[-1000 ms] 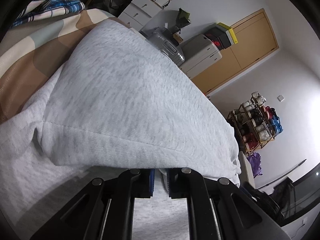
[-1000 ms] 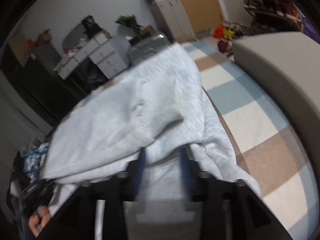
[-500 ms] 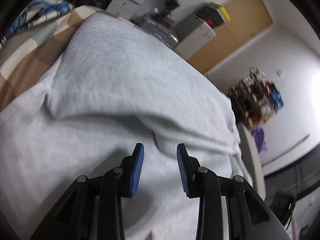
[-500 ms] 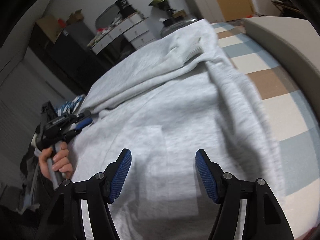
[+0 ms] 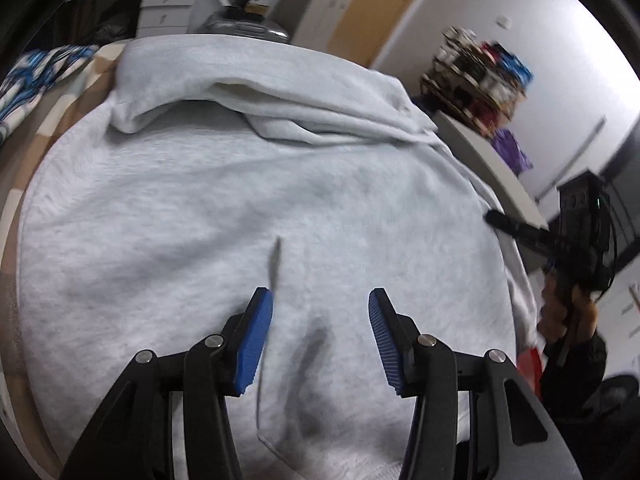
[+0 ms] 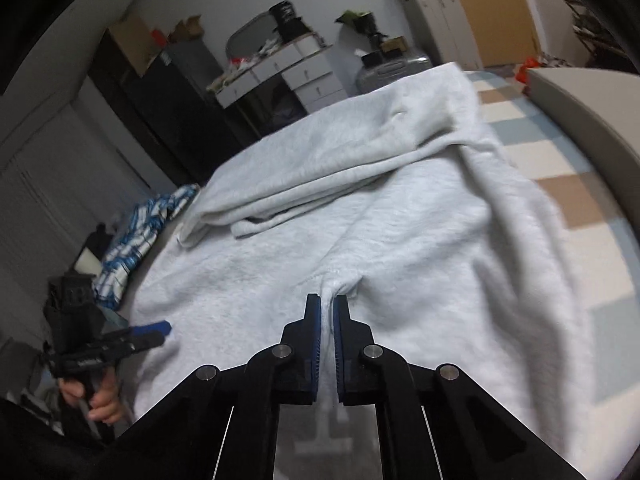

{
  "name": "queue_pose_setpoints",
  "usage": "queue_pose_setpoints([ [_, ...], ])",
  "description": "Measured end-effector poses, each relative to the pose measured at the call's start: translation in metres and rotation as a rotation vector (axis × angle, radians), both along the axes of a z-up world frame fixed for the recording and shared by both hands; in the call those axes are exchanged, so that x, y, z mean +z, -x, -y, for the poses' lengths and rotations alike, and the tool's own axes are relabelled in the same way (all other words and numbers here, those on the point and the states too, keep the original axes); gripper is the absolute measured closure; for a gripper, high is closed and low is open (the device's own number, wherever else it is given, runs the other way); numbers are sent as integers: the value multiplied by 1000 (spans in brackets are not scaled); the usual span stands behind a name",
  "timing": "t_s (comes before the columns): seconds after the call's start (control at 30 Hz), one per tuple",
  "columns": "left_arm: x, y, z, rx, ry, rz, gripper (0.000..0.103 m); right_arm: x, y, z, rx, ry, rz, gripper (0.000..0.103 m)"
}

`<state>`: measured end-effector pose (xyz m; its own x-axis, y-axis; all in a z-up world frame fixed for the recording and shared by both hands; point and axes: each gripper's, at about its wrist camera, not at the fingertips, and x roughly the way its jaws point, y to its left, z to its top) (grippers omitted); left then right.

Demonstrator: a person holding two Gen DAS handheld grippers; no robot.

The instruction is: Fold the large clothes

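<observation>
Right tongs (image 6: pixel 327 312) pinched closed on a pleat of the grey sweatshirt (image 6: pixel 360 232). Left tongs (image 5: pixel 320 320) opening, empty, above the sweatshirt's near hem.

Shelf clutter (image 5: pixel 480 76) blurred (unreadable)

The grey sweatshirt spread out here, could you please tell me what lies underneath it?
Under the grey sweatshirt lies a checked bedcover in cream, tan and pale blue squares, showing only past the garment's edges. Whatever sits beneath its middle is covered, so nothing can be said about that.
</observation>
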<state>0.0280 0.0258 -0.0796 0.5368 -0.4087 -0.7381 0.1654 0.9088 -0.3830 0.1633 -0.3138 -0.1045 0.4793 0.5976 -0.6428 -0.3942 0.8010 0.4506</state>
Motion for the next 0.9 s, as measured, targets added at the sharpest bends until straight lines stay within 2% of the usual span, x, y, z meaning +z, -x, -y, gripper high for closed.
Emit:
queue_pose_setpoints([
  [0.07,-2,-7,16,-8,-79,2,59,-13,-1,8,-87,146,-42,102],
  [0.1,-1,-6,19,-12,-118,28,59,-18,-2,11,-117,177,-62,99],
  [0.17,-2,-8,21,-16,-146,44,59,-20,2,17,-124,117,-82,99],
  [0.2,-3,-10,20,-5,-151,45,69,-17,6,17,-114,90,-67,97],
  [0.23,-4,-11,19,15,-174,54,90,-15,10,15,-101,80,-49,85],
  [0.27,-6,-12,18,28,-204,62,98,-12,13,12,-84,72,-31,67],
  [0.3,-7,-11,16,31,-200,70,101,-11,14,9,-66,62,-18,60],
  [0.37,-6,-9,7,45,-155,80,102,-13,13,-3,-6,81,-29,57],
  [0.5,1,-2,-5,74,-122,106,102,-18,21,-36,90,214,-4,57],
  [0.6,1,-6,-1,67,-132,110,102,-22,30,-55,122,345,62,56],
  [0.63,-1,-8,1,66,-140,106,102,-22,32,-60,124,378,91,59],
  [0.67,-4,-10,4,66,-141,97,102,-24,34,-64,127,399,107,73],
  [0.7,-6,-12,5,68,-139,87,102,-24,36,-68,123,428,134,82],
  [0.73,-8,-10,2,69,-136,80,102,-24,38,-71,124,449,152,94],
  [0.77,-9,-9,2,70,-135,75,102,-23,41,-72,141,439,155,100],
  [0.83,-7,-6,0,68,-134,78,102,-11,55,-69,114,466,237,100],
  [0.9,-4,-4,-2,66,-129,87,102,11,70,-51,72,412,298,100],
])
